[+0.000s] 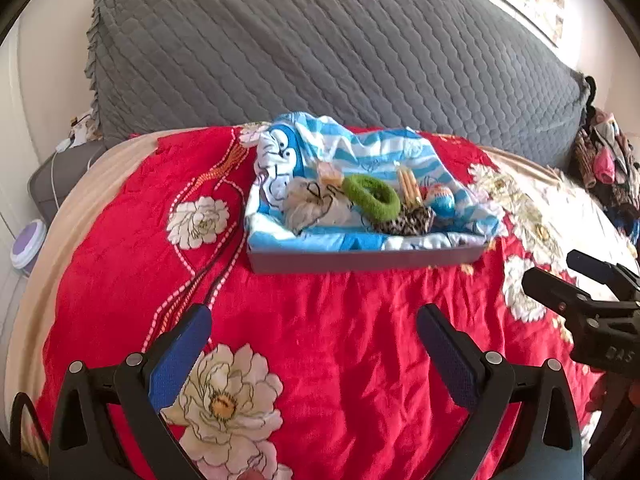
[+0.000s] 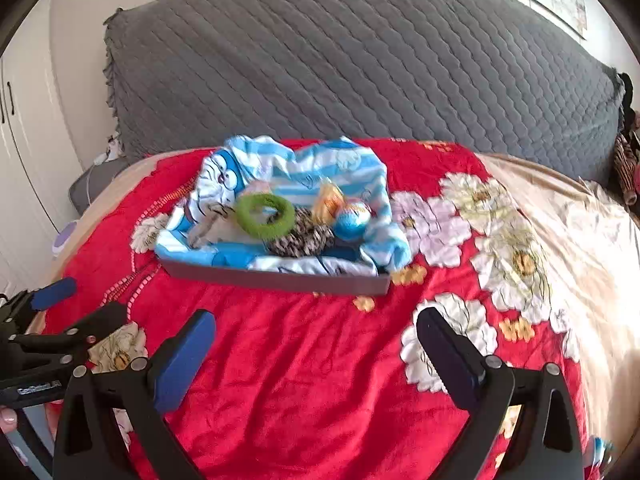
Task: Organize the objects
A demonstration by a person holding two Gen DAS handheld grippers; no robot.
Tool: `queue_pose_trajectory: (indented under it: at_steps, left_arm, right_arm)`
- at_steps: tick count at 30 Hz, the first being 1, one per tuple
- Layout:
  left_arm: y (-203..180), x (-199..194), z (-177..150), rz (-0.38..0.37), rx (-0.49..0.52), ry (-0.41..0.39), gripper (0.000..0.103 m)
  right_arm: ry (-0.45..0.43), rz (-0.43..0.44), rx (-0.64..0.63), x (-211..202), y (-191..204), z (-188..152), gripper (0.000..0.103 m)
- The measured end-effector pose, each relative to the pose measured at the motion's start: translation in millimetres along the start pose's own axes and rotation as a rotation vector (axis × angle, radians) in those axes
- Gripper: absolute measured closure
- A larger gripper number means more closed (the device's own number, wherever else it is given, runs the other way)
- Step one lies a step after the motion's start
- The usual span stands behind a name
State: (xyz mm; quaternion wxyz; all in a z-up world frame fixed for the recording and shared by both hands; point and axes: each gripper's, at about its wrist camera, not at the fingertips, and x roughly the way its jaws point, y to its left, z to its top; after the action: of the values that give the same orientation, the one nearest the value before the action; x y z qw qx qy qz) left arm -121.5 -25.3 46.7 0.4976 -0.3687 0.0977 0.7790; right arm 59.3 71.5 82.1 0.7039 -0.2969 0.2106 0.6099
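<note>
The left gripper is wide open and holds nothing; the right gripper is wide open too, with nothing in it; both hang over the red blanket; the green ring lies in the gray tray on a blue striped cloth, beside a blue ball.

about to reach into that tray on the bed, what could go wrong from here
1. The gray tray sits on a soft, wrinkled red bedspread, so pressing down may tip it.
2. The green hair tie leans on the leopard scrunchie; grabbing one may drag the other.
3. The blue striped cloth bunches around the items, so a hand-held gripper could pinch fabric instead.
</note>
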Motion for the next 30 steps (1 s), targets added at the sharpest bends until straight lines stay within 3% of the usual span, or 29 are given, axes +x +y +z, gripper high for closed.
queue_pose_trajectory:
  at_steps: [30]
  left_arm:
    - [0, 27, -39, -0.021, 0.007, 0.04, 0.001]
  right_arm:
    - [0.038, -0.025, -0.021, 31, 2, -55, 0.002]
